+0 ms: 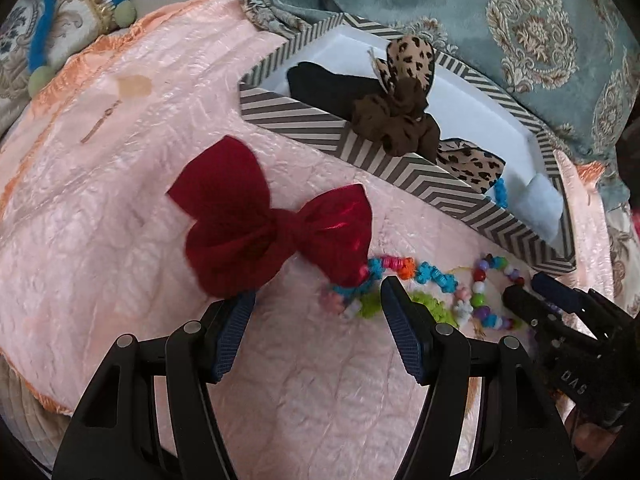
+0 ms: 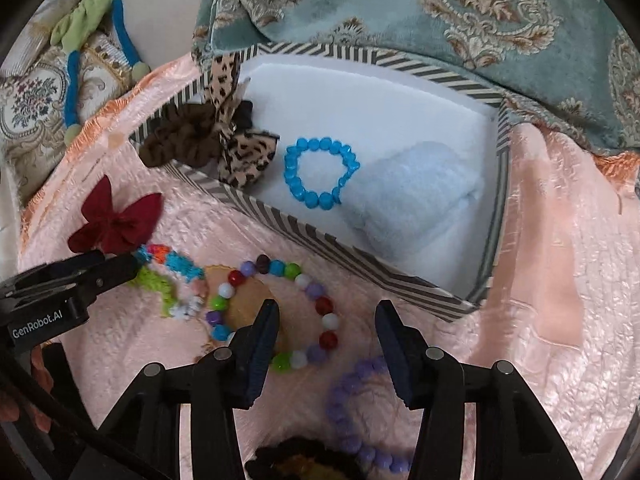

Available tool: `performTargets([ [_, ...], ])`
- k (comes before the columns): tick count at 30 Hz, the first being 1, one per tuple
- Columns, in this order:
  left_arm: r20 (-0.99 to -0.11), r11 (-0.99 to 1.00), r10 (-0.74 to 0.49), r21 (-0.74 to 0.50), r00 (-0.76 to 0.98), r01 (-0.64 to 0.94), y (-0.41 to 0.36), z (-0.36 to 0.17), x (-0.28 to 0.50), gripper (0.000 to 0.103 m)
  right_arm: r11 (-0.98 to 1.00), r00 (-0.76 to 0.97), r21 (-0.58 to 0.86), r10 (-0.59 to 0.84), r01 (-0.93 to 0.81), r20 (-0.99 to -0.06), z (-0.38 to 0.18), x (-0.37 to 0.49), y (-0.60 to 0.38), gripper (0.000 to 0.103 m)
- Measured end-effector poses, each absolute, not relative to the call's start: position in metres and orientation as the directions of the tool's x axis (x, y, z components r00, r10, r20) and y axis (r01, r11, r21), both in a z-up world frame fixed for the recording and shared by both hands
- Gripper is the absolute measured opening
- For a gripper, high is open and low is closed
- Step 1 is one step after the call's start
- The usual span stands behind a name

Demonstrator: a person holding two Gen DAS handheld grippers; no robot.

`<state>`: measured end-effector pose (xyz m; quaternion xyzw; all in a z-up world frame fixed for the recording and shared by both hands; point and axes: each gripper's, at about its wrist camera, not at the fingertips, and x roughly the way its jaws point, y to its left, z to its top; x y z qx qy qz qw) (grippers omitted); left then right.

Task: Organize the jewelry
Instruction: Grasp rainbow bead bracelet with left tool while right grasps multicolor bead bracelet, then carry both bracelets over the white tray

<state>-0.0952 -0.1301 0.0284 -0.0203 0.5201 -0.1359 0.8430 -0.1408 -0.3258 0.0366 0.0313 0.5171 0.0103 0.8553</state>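
A striped box (image 1: 384, 168) (image 2: 352, 256) holds a leopard bow with a brown scrunchie (image 1: 400, 120) (image 2: 208, 136), a blue bead bracelet (image 2: 320, 172) and a pale blue cloth (image 2: 416, 200). On the pink quilt lie a red bow (image 1: 272, 220) (image 2: 116, 216), a knitted colourful bracelet (image 1: 404, 276) (image 2: 172, 272), a multicolour bead bracelet (image 1: 484, 300) (image 2: 280, 312) and a lilac bead bracelet (image 2: 352, 412). My left gripper (image 1: 318, 296) is open, just below the red bow. My right gripper (image 2: 326, 316) is open over the multicolour bracelet.
A teal patterned blanket (image 1: 520, 20) (image 2: 440, 12) lies behind the box. A blue-and-green fabric band (image 1: 44, 40) (image 2: 80, 52) rests on a floral cushion at the far left. A dark scrunchie (image 2: 304, 464) lies at the near edge of the quilt.
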Motion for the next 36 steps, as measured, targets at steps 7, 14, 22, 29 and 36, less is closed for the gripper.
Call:
performTargets([
  [7, -0.857, 0.941, -0.307, -0.206, 0.415, 0.269, -0.137, 0.027, -0.095, 0.019, 0.991, 0.508, 0.127, 0.091, 0.036, -0.856, 0.040, -0.138, -0.332, 0.009],
  [14, -0.832, 0.910, -0.398, -0.307, 0.385, 0.278, -0.114, 0.051, -0.115, 0.011, 0.984, 0.561, 0.175, 0.129, 0.030, -0.818, 0.072, -0.159, -0.335, 0.009],
  [22, -0.786, 0.897, -0.432, -0.323, 0.441, 0.303, -0.100, 0.093, -0.132, 0.011, 0.974, 0.602, 0.224, 0.166, 0.022, -0.781, 0.103, -0.175, -0.336, 0.009],
  [29, -0.748, 0.893, -0.440, -0.309, 0.496, 0.327, -0.097, 0.129, -0.137, 0.011, 0.974, 0.638, 0.225, 0.170, 0.005, -0.751, 0.133, -0.181, -0.335, 0.008],
  [36, -0.722, 0.892, -0.441, -0.283, 0.534, 0.353, -0.105, 0.157, -0.126, 0.011, 0.979, 0.660, 0.205, 0.148, 0.010, -0.736, 0.152, -0.175, -0.345, 0.008],
])
